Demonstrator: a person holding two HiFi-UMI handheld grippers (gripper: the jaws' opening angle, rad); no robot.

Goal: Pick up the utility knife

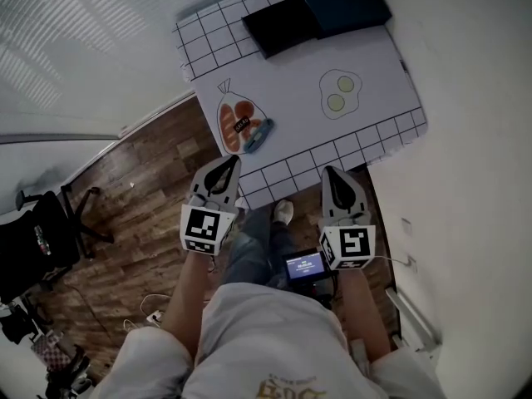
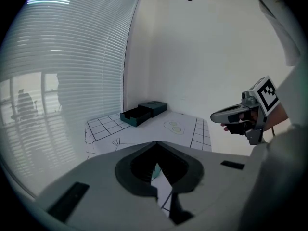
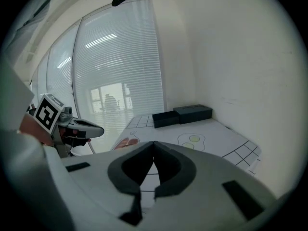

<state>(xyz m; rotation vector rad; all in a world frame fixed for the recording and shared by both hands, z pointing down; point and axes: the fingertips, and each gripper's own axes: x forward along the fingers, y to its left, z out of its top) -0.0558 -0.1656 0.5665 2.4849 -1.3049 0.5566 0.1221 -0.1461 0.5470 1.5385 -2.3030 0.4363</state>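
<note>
An office chair point(image 1: 40, 241) stands at the far left on the wood floor point(image 1: 133, 214); window blinds point(image 2: 72, 71) fill the wall on that side.

The left gripper point(image 1: 230, 160) hangs in the air just short of the table's near edge; its jaws are closed tip to tip with nothing held, as the left gripper view shows; it points forward and slopes down toward the table point(image 1: 374, 65).

The knife point(image 1: 258, 136) is blue; it lies flat on the near left part of the table, on the right edge of a printed bag of sausages point(image 1: 237, 119), just ahead of the left gripper and apart from it; neither gripper touches it; in the left gripper view a teal sliver shows through the gap under the closed tips, too small to tell for sure.

The cloth point(image 1: 299, 65) is white with a grid border; at its far end a black tray point(image 1: 278, 25) touches a dark box point(image 1: 345, 7); a fried-egg print point(image 1: 339, 92) lies to the right of middle, well apart from the knife.

Below the table edge, between the two grippers, a shoe point(image 1: 283, 213) and a small lit screen point(image 1: 305, 266) are visible.

The right gripper point(image 1: 330, 170) is level with the left one, near the table's near right edge; its jaws also meet at the tips and hold nothing; a plain white wall point(image 1: 465, 140) runs along the right.
</note>
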